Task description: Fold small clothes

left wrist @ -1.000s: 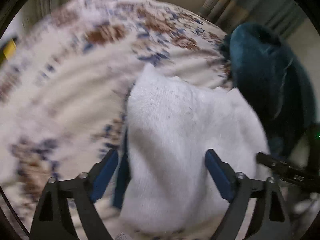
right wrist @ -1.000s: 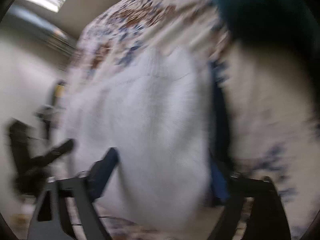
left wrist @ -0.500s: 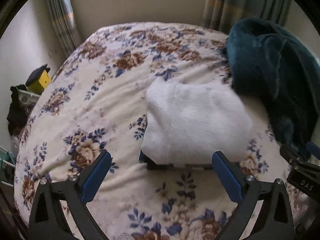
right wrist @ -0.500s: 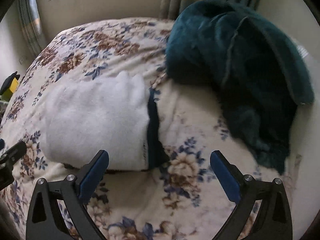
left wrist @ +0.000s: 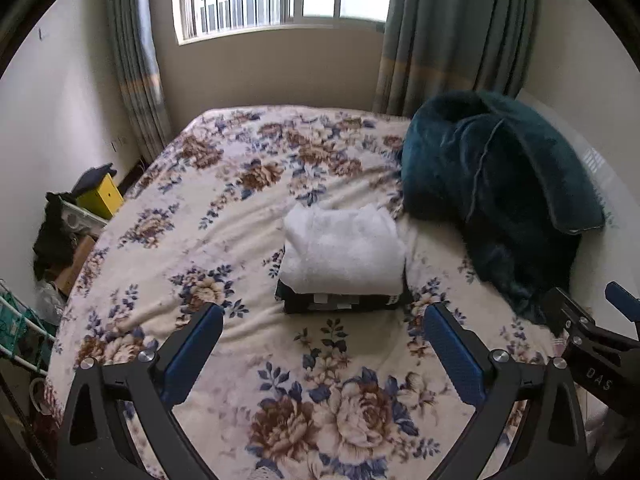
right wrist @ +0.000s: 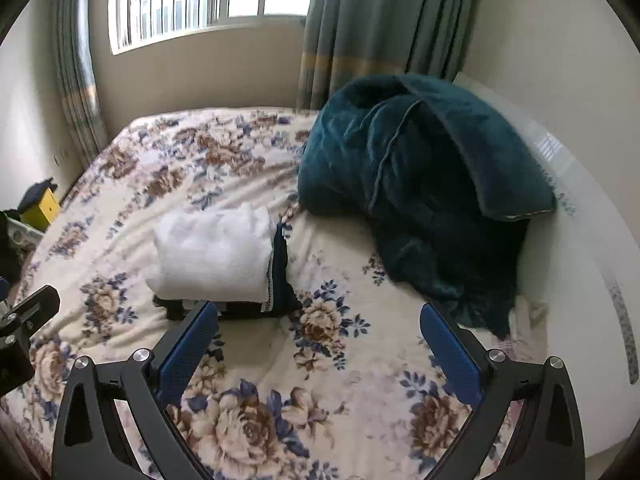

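Lying on the bed, the white folded cloth tops a dark one; both tools, left and right, gape wide and empty, blanket at 2 o'clock.

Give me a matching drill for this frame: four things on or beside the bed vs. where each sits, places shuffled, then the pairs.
Things:
1. white folded garment
2. dark folded garment
3. teal blanket
4. yellow box

Places:
A. heaped at the right side of the floral bedspread
B. off the bed, by the left wall
C. top of the stack, mid-bed
D. bottom of the stack, under the white one

Pairs: 1-C, 2-D, 3-A, 4-B

Both the left gripper and the right gripper hang open, short of the stack.
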